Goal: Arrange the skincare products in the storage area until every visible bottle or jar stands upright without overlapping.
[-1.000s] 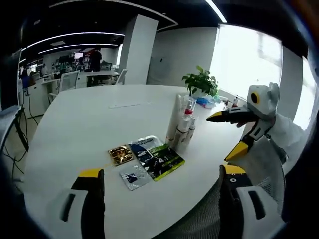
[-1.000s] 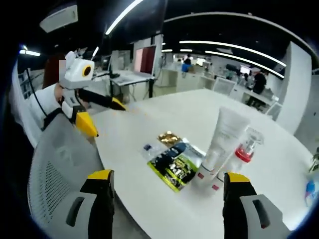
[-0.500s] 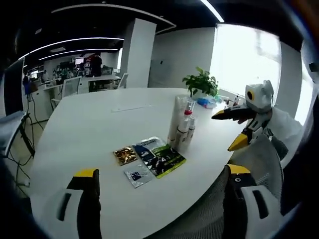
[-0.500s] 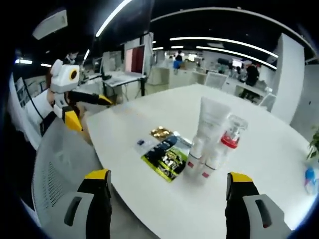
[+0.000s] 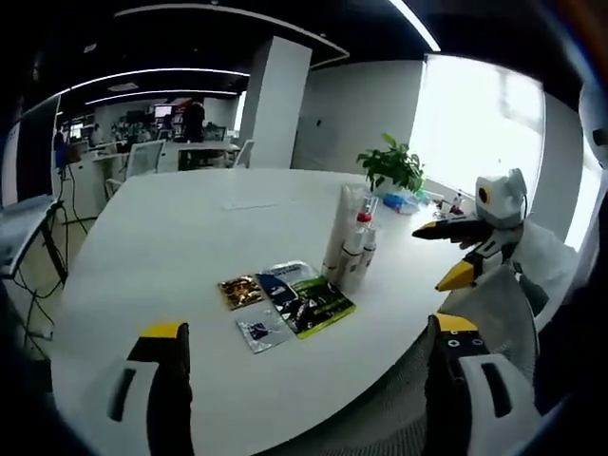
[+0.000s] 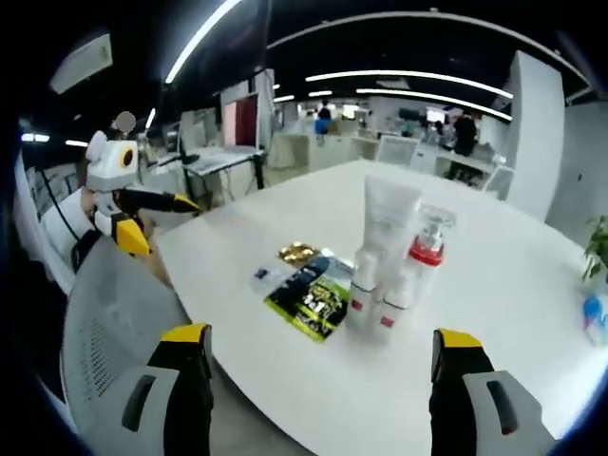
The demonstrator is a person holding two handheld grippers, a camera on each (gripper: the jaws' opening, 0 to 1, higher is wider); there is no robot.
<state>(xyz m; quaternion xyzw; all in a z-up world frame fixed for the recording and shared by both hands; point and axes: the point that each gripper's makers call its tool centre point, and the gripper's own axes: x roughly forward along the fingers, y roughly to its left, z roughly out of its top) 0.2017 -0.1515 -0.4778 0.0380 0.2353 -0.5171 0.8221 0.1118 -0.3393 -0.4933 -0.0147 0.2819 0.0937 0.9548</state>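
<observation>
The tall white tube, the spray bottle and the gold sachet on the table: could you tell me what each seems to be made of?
Tube: likely soft matte plastic, opaque white with a flat crimped top.
Spray bottle: probably clear glossy plastic, as the pump head is see-through above a red collar; the white body may be plastic too.
Gold sachet: apparently metallised foil, shiny and crinkled.

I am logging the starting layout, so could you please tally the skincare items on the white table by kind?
Upright tube: 1
Red-collared spray bottle: 1
Small white bottles: 2
Flat sachets: 4 (green-black large, blue-white one partly under it, gold, small silver)
Total: 8
</observation>
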